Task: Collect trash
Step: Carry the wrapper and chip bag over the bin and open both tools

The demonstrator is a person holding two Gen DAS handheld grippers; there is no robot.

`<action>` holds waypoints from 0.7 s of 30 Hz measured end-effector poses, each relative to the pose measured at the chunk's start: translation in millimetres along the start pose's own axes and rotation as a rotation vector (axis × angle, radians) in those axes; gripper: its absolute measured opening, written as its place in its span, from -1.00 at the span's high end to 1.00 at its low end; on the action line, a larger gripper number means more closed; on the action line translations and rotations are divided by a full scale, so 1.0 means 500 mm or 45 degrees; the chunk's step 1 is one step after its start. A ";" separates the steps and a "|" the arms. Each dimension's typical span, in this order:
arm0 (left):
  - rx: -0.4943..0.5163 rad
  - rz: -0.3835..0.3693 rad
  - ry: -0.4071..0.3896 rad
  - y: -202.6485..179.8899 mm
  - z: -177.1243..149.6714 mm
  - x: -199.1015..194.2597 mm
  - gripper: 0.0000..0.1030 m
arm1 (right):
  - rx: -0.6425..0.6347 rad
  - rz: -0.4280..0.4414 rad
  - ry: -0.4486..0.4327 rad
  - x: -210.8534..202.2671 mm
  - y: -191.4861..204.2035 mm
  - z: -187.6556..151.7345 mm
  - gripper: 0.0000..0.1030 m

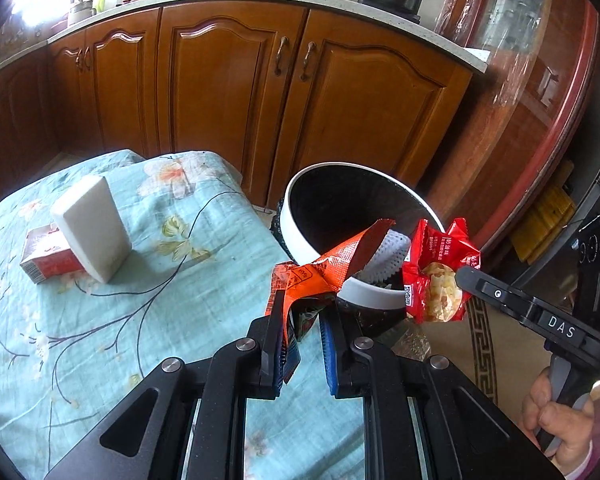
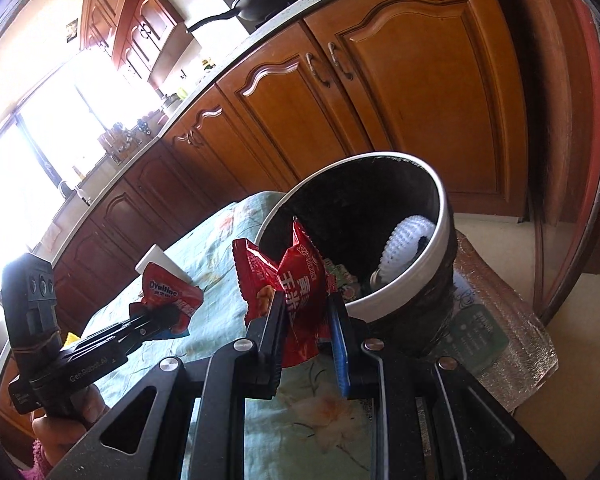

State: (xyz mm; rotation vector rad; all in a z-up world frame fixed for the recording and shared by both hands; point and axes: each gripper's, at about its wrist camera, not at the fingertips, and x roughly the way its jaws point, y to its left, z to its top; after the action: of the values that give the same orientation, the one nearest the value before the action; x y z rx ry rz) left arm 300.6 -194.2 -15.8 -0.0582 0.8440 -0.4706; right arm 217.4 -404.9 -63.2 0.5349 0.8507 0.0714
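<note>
Floral cotton tablecloth (image 1: 172, 312), round white-rimmed bin (image 1: 300, 232); left jaws pinching crinkled orange wrapper (image 1: 320, 276), right jaws red wrapper (image 2: 300, 300).

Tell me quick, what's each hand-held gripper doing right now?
Left hand-held gripper: closed on orange wrapper.
Right hand-held gripper: closed on red snack packet.

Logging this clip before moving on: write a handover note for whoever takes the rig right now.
Left gripper: shut on orange wrapper, near the bin rim.
Right gripper: shut on red snack bag, beside the trash bin.
Done: some trash, including a white mesh piece, is already in the bin.
Left: drop both wrappers in; then the red carton and white block on the table.
</note>
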 end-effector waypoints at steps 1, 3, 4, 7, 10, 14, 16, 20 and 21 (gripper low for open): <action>0.004 -0.002 -0.001 -0.002 0.003 0.005 0.73 | 0.000 -0.005 -0.005 0.000 -0.004 0.004 0.60; 0.012 -0.006 0.000 -0.011 0.011 0.016 0.73 | -0.002 -0.015 -0.018 -0.001 -0.009 0.013 0.60; 0.017 -0.006 0.001 -0.015 0.015 0.021 0.73 | -0.003 -0.019 -0.025 -0.001 -0.011 0.018 0.60; 0.032 -0.011 0.011 -0.029 0.027 0.041 0.73 | -0.009 -0.035 -0.042 -0.001 -0.016 0.036 0.60; 0.042 -0.007 0.022 -0.037 0.038 0.063 0.72 | -0.021 -0.053 -0.052 0.002 -0.020 0.051 0.60; 0.049 -0.004 0.035 -0.045 0.052 0.088 0.72 | -0.034 -0.078 -0.049 0.012 -0.029 0.066 0.60; 0.062 0.004 0.040 -0.050 0.061 0.102 0.72 | -0.040 -0.093 -0.034 0.020 -0.033 0.072 0.60; 0.083 0.016 0.059 -0.060 0.077 0.127 0.71 | -0.052 -0.127 -0.002 0.039 -0.043 0.081 0.60; 0.090 0.019 0.066 -0.063 0.082 0.135 0.71 | -0.056 -0.134 0.005 0.042 -0.043 0.083 0.60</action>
State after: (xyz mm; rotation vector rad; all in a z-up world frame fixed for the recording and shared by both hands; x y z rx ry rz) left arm 356.8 -256.5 -28.5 0.0258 0.8773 -0.4889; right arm 258.4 -435.1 -65.9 0.4480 0.8776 -0.0051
